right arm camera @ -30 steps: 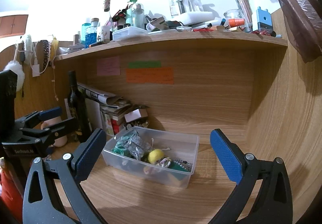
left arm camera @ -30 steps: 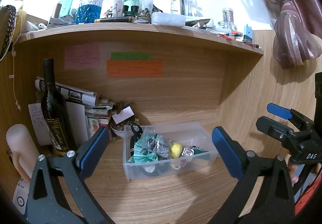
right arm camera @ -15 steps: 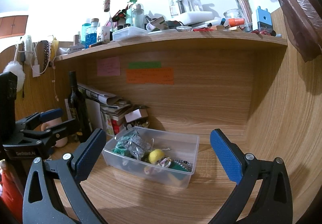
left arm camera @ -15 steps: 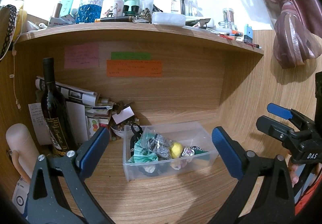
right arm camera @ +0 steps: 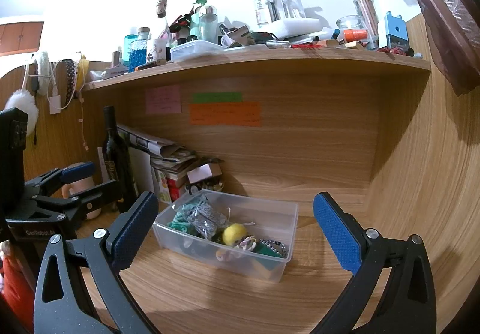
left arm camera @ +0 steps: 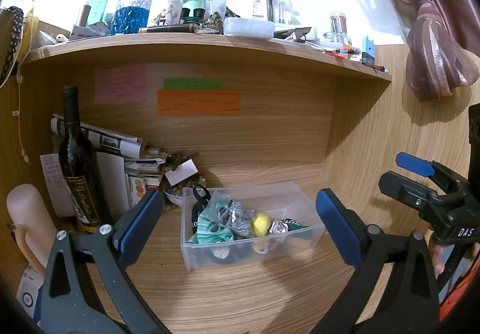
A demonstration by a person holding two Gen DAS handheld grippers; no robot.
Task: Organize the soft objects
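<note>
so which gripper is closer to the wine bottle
Left. The left gripper hangs open with its left jaw right beside the wine bottle; the right gripper, also open, sits further right, beyond the clear bin.

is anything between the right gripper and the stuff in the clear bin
Nothing visible. The right gripper is open and empty, hanging before the bin over bare desk. The bin has no lid, so the yellow ball and the rest lie exposed. The wine bottle stands off to the left.

Right tongs (right arm camera: 235, 223) spread wide, empty, above the counter (right arm camera: 240, 298), clear bin (right arm camera: 282, 259) of soft objects between the fingers
</note>
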